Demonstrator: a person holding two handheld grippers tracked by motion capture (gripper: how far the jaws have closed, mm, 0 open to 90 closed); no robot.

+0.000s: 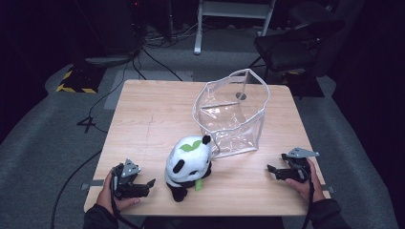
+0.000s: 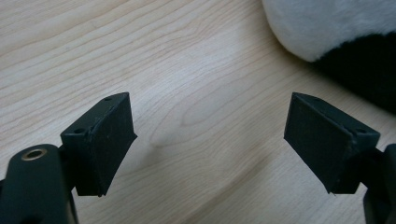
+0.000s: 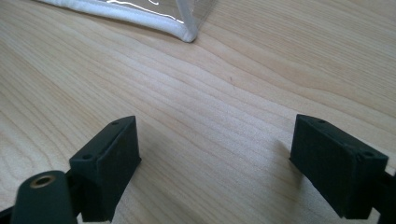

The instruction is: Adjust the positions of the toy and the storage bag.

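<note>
Wooden table point(image 1: 143, 114), light grain, seen from above. Panda plush point(image 1: 188, 164) sits near the front edge, slightly left of centre, white body with black ears and limbs, green leaf patch on its head and a green bit at its lower right side. Just behind and right of it stands a clear plastic pouch point(image 1: 232, 112) with white piping, mouth gaping upward, its lower left corner close to the panda's head; whether the two touch cannot be told. Left gripper point(image 1: 149, 184) lies low at the front left, held in a hand, jaws spread wide with nothing between them, pointing toward the panda and just beside it. In the left gripper view bare wood shows between the jaws, and the panda's white and black fur point(image 2: 345, 32) fills the upper right corner. Right gripper point(image 1: 271, 171) rests at the front right, well apart from the panda, jaws likewise parted and empty. In the right gripper view the pouch's piped corner point(image 3: 184, 32) lies ahead on the wood.
</note>
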